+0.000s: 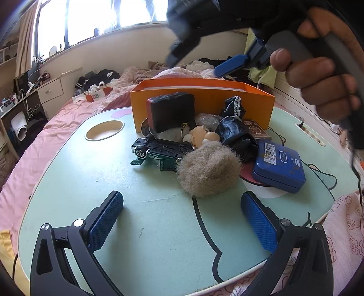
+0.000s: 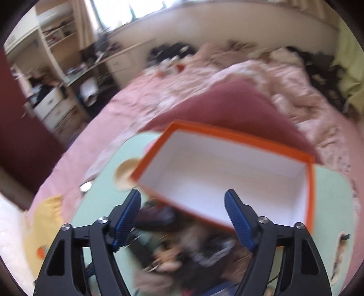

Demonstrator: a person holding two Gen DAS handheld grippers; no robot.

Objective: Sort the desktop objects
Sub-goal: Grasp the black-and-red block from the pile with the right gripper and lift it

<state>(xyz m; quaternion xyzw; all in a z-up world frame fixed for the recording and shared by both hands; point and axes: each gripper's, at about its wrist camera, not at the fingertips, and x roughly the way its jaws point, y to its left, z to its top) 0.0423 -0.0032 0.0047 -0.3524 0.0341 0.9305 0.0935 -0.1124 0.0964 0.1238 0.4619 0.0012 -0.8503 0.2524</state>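
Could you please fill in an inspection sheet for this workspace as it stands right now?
Surface: pale green lap table on a pink bed.
Job's things: orange box, open and empty; toy car upside down; fur ball; blue tin; black case leaning on the box; doll.
Clutter: black cloth, small red box.
Grippers: left gripper open over bare table; right gripper open, nothing between its fingers, above the pile.
Cables: thin black cable on the table's right side.
Surroundings: window, desk with drawers, clothes on the bed.
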